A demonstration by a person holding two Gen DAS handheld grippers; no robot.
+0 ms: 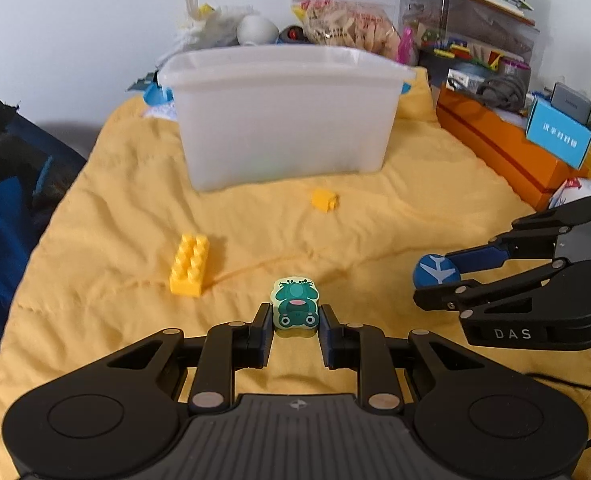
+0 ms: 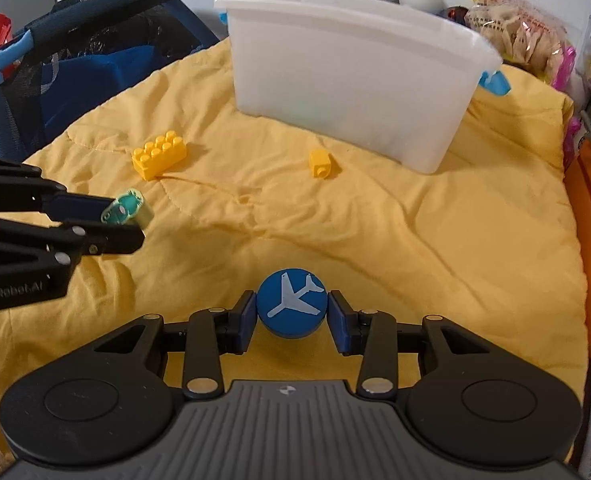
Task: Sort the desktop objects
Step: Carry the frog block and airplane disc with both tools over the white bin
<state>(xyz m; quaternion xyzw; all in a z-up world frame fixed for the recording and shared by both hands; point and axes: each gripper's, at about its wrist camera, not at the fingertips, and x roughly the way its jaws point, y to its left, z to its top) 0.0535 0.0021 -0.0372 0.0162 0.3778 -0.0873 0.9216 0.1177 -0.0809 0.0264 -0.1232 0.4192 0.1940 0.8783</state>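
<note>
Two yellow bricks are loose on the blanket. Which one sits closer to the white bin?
The small single-stud yellow brick, lying on its side just before the white bin. The larger eight-stud yellow brick lies farther out, toward the left hand-held gripper.

Both wrist views face the bin (close, low).

Bright even indoor light, soft shadows, fisheye-bent edges, slightly soft background
</note>
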